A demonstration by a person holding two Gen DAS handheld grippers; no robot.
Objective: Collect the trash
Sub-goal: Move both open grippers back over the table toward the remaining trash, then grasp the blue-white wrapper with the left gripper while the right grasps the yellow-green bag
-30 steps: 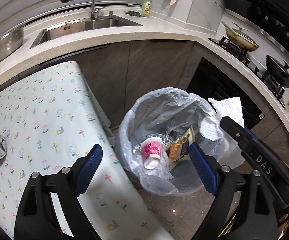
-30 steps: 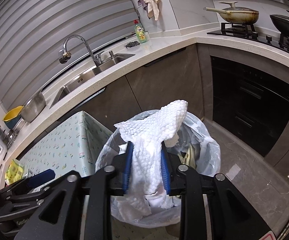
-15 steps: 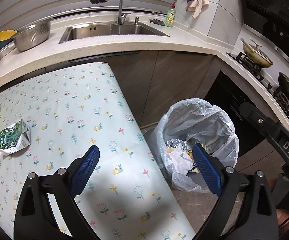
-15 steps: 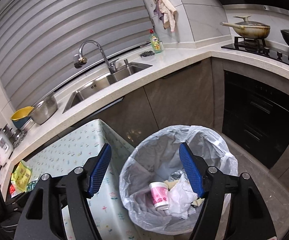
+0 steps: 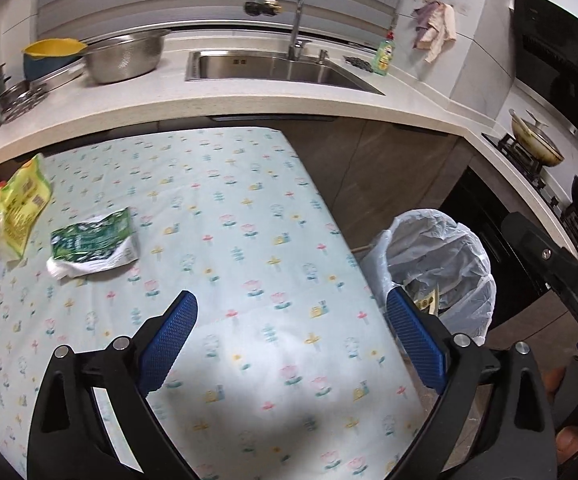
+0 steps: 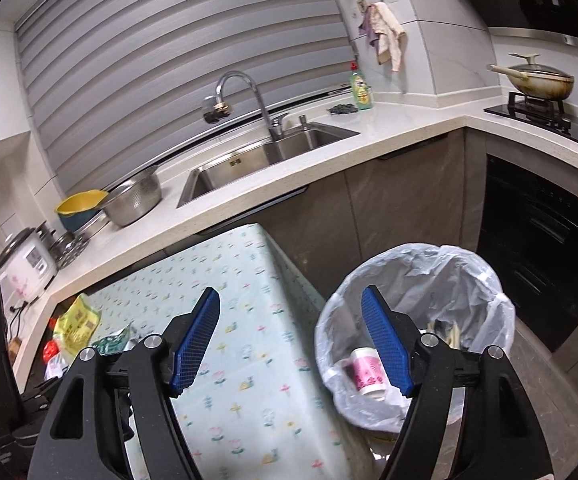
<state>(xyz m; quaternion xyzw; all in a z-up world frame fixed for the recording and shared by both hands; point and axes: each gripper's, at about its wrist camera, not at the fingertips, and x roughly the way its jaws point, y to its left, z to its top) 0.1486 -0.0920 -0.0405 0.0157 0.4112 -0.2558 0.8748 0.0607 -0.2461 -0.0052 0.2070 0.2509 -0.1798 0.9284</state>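
presently, green wrapper (image 5: 93,244) lies flat on the table (image 5: 249,216), ahead and left of the left gripper (image 5: 291,334), apart from it; jaws spread wide, empty. right gripper (image 6: 291,338) opening, empty, beside the bin (image 6: 469,264) holding a cup (image 6: 365,372).

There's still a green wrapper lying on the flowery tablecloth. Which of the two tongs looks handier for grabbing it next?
Probably the left. The left tongs stand open and empty over the tablecloth, facing the green wrapper. The right tongs, jaws opening and empty, sit nearer the bin.

Both black plastic two-finger grippers (image 5: 291,320) (image 6: 291,336) carry blue cross-hatched pads (image 5: 167,340), silver screws and white lettering.
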